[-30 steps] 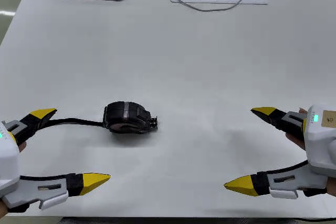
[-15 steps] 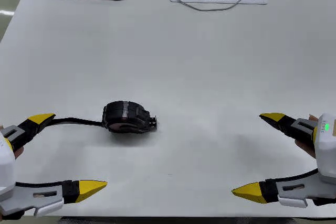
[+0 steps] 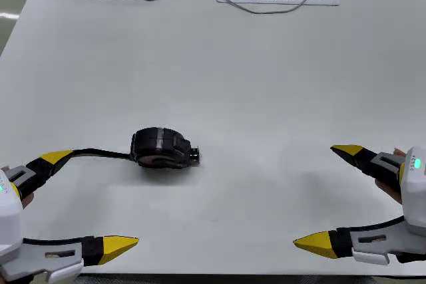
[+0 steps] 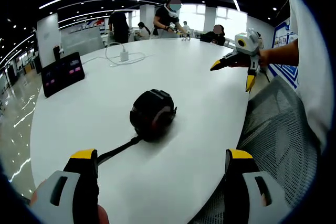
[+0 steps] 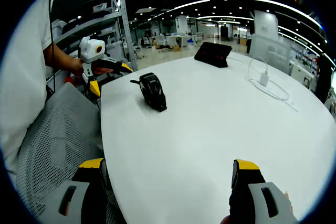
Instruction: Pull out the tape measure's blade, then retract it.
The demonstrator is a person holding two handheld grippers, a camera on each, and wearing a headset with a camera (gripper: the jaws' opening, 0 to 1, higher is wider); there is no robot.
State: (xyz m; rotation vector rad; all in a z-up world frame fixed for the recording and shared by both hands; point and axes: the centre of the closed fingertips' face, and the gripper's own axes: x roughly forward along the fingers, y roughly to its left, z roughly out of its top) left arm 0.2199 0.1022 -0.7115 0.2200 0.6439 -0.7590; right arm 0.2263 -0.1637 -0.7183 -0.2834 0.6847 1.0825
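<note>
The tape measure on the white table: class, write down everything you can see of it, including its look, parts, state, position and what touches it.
The tape measure is a compact, rounded black case, plastic or rubber by its look, with grey bands across its top. It rests on the white table with the blade retracted and the hook at its right end in the head view. A black strap trails left toward the open left gripper; whether they touch is unclear. The open right gripper is well apart.

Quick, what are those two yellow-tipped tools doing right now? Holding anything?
The left tool is open, holding nothing; the tape measure lies apart from it.
The right tool is open, holding nothing.
</note>
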